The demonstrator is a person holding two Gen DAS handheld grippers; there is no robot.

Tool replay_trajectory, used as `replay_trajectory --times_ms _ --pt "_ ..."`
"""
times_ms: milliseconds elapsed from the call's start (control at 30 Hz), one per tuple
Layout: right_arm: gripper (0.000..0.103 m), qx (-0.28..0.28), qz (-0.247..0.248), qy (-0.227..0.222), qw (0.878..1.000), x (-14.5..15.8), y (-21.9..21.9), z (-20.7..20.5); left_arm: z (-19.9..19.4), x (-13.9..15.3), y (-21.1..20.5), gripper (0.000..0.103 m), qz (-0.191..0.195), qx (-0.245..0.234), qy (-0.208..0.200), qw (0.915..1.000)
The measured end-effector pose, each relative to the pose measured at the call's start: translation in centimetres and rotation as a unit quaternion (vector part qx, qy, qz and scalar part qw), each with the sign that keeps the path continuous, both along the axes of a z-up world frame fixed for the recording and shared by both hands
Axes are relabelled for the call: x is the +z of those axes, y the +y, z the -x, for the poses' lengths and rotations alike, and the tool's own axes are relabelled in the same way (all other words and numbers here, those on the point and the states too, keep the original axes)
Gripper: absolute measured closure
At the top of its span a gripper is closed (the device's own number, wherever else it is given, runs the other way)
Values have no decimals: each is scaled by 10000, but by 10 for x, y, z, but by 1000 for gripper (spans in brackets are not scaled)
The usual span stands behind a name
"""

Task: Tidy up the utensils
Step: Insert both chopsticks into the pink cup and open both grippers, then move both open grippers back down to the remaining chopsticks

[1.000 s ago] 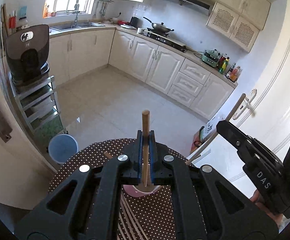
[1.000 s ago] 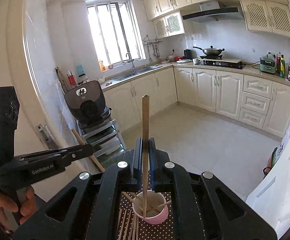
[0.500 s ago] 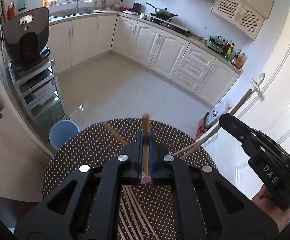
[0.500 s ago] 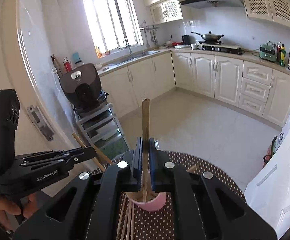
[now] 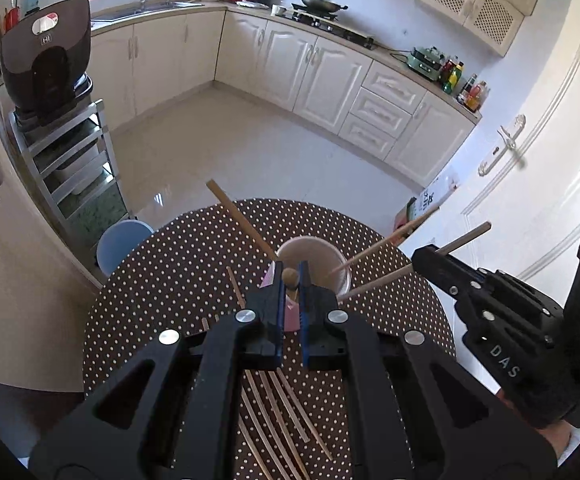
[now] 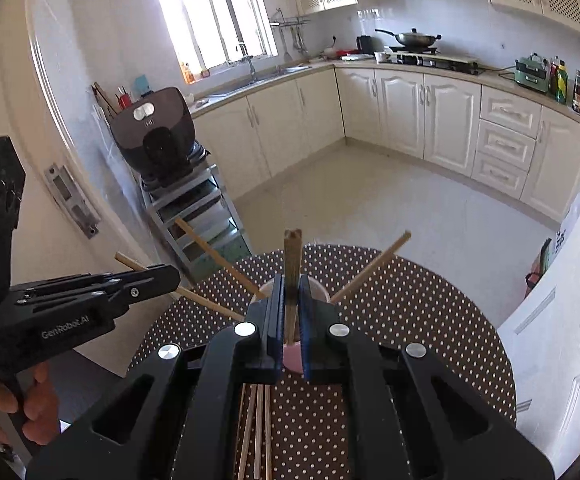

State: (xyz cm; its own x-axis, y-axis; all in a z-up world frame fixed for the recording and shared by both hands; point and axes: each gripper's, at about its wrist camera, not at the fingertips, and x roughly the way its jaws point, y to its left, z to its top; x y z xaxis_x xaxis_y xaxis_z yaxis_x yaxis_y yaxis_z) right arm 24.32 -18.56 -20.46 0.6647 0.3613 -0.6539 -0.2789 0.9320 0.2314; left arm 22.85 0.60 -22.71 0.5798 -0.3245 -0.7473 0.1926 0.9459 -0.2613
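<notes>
A pink cup (image 5: pixel 332 256) stands on the round dotted table (image 5: pixel 178 280) with wooden chopsticks leaning out of it. My left gripper (image 5: pixel 291 280) is shut on one chopstick (image 5: pixel 290 278), seen end-on just above the cup's near rim. My right gripper (image 6: pixel 291 300) is shut on another chopstick (image 6: pixel 292 264), upright over the cup (image 6: pixel 292 356). Each gripper shows in the other's view: the right one (image 5: pixel 442 266) with its chopstick, the left one (image 6: pixel 162 276).
Several loose chopsticks (image 5: pixel 278 408) lie on the table in front of the cup, also in the right wrist view (image 6: pixel 256 428). A blue stool (image 5: pixel 120 240) and a metal rack (image 5: pixel 66 160) stand past the table's left edge. A white door (image 5: pixel 530 160) is at right.
Both grippers have tilted down toward the table and come lower over the cup. Each held chopstick now looks shorter, pointing into the cup. More of the table shows.
</notes>
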Motion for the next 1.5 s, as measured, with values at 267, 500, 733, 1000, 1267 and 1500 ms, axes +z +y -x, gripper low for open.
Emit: replay_trajectory --times_ms 267,500,733,1000,1267,1500 --pt "94 -201 -90 227 9995 -7 1 10 7 -4 3 94 -19 -35 183 9998" --pt "84 -351 -114 195 9991 -4 3 24 18 2 16 44 40 15 33 10000" --pt "75 -431 -131 167 9988 -2 0 40 26 -1 35 44 161 174 132 9996" --pt "75 -426 -62 464 9980 -24 -1 52 32 -27 67 44 200 497 553 9970" --pt "75 -168 47 979 9950 -63 18 47 29 -86 69 42 -128 581 1362 9889" --pt "75 76 163 1491 9887 -101 28 44 22 -140 51 42 -507 459 1849 9804"
